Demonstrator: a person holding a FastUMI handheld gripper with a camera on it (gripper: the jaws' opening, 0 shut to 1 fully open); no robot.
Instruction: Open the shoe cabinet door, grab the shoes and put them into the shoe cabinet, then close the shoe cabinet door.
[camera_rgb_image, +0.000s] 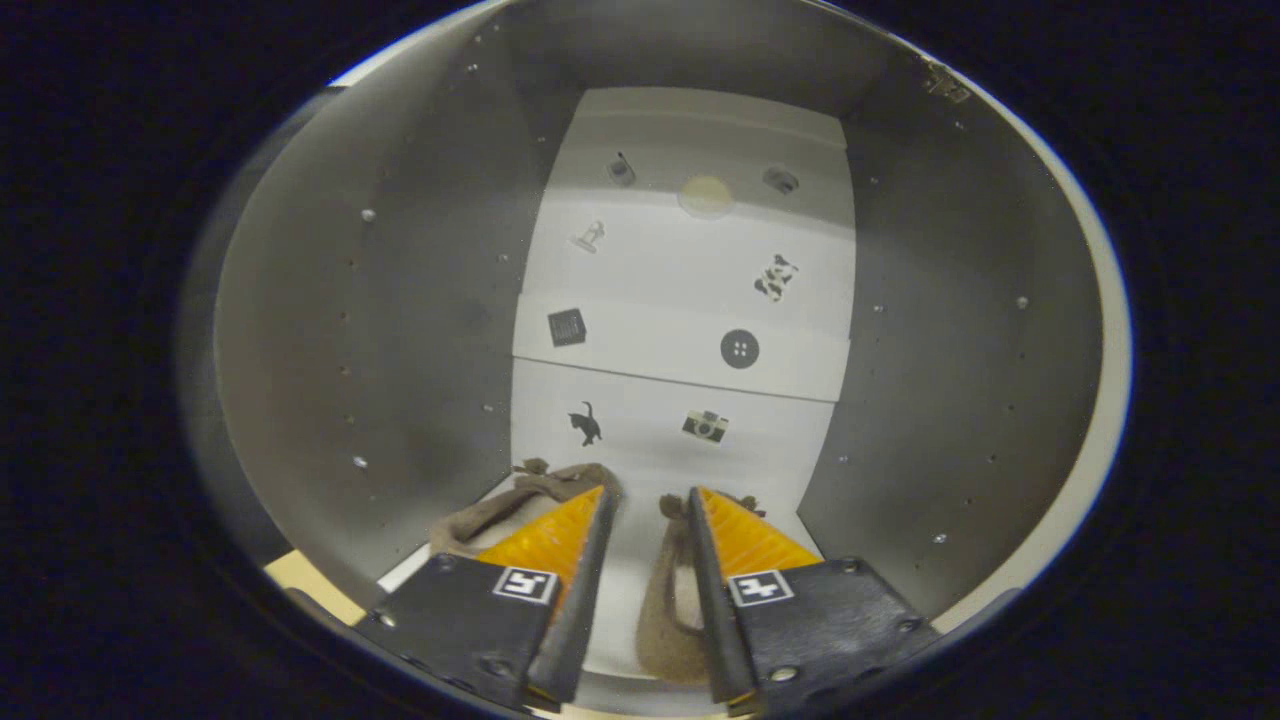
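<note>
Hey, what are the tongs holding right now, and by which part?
Nothing, it seems. The tongs stand open inside the cabinet, with bare floor in the gap. One shoe lies under the left finger, the other against the right finger.

Looking into shoe cabinet (420, 300) interior: grey side walls left and right with rows of small holes and pegs, white back panel (690, 300) in stepped sections. Back panel carries small dark stickers: a cat, a camera, a button, a square, a few more too small to identify. Gripper (650, 520) with fingers parted, a gap between them, pressing on nothing. Two brown shoes (665, 600) lying on cabinet floor: one under and left of left finger, other between the fingers, running along inner edge of right finger. Whether that finger touches the shoe: cannot tell. Hinge visible at upper right of cabinet.
</note>
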